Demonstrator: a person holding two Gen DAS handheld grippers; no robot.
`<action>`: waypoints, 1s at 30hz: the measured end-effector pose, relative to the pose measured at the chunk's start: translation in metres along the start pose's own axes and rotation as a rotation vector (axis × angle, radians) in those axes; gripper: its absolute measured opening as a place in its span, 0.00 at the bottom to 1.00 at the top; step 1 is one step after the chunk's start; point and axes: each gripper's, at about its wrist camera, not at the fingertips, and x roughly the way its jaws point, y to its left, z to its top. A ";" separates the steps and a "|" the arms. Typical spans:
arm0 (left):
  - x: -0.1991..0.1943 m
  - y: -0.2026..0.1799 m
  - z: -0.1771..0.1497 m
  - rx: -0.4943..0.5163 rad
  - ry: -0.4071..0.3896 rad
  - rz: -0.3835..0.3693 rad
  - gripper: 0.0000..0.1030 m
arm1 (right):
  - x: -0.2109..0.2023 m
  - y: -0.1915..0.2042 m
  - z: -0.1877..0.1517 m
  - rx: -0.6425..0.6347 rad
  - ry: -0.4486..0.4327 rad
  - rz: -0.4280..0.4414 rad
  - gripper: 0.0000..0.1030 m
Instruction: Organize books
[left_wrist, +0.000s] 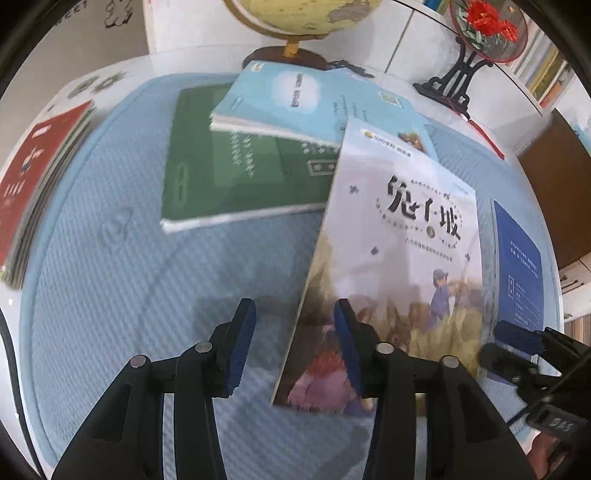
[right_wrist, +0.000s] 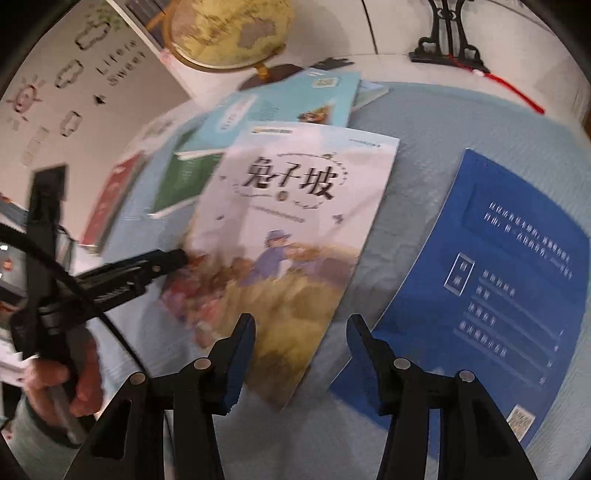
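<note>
Two grippers, left gripper and right gripper, jaws apart and holding nothing, flank the pale illustrated book on the blue mat, dark blue book beside, green book, globe beyond

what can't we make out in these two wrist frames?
- Left wrist view: the green book is partly covered by the light blue book; its title is blurred.
- Left wrist view: the red book is cut by the fisheye edge.
- Right wrist view: the left gripper meets the white book in motion blur; contact unclear.
- Both views: the globe is cut by the top edge.
</note>
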 end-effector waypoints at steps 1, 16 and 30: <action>0.002 -0.003 0.002 0.013 0.002 0.001 0.41 | 0.001 0.000 0.001 0.004 -0.002 -0.002 0.49; 0.003 -0.019 0.001 0.067 -0.010 -0.023 0.41 | 0.014 0.010 -0.007 -0.019 -0.045 -0.133 0.50; -0.015 0.004 -0.041 -0.139 0.006 -0.284 0.41 | 0.017 0.019 -0.018 -0.143 -0.074 -0.108 0.64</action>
